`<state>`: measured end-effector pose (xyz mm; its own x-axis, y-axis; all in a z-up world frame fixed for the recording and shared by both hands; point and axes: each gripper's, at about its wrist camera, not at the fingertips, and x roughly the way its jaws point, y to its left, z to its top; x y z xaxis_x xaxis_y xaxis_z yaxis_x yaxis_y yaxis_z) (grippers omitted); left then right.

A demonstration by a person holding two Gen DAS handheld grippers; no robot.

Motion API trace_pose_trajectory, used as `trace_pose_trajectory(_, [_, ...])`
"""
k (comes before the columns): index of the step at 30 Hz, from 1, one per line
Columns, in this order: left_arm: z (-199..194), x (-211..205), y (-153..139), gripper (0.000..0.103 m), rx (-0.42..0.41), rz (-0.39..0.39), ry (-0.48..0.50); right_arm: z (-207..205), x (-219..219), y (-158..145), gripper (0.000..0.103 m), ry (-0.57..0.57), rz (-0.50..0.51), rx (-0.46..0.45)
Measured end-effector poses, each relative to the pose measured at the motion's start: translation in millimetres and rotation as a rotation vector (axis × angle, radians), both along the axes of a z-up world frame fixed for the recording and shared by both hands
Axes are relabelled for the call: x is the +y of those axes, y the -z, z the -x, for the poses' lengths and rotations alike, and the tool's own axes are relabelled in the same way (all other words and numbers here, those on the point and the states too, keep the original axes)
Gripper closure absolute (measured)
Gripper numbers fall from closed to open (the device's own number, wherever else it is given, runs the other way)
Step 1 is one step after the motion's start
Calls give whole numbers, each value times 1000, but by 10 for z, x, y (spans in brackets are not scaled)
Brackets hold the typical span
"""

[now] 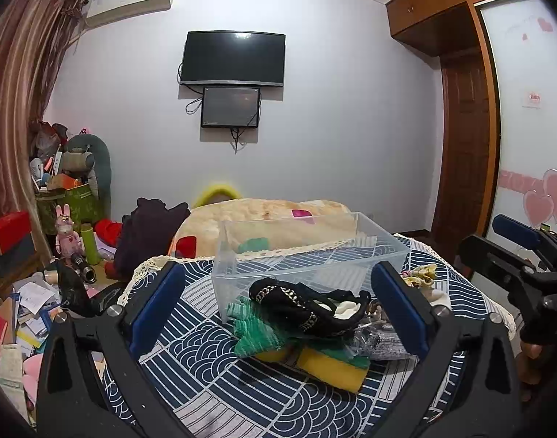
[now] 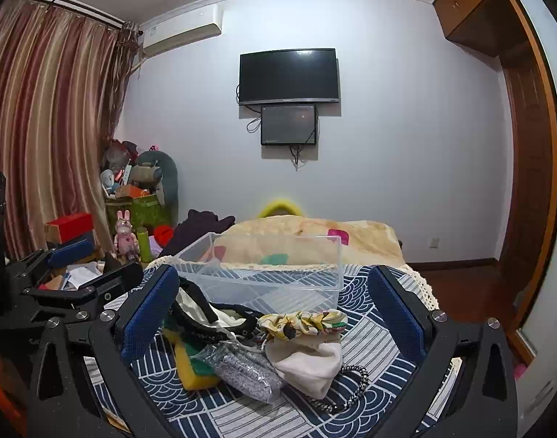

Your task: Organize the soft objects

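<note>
2 grippers, left (image 1: 278,303) and right (image 2: 274,306), hover with jaws spread wide, gripping nothing, over a soft pile (image 1: 307,321) on the cloth (image 1: 241,394) just before the clear bin (image 1: 307,252).

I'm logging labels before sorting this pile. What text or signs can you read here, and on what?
None reads clearly.
Black band on the pile: pale lettering, too blurred.
Red sign on the wardrobe door: characters too small.
TV bottom bezel: logo too small.
Air conditioner: small mark, unreadable.
Clear plastic box: no label visible.
</note>
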<state>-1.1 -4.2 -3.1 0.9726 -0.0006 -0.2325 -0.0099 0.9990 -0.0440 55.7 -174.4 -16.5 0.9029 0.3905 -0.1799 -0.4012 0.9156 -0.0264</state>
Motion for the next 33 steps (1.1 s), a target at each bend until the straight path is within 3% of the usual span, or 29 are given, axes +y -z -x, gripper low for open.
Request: trace_pose_trajectory(33, [27,-23,-52,0,-12,6,18,15,-6,-1,0,-3,-21,1])
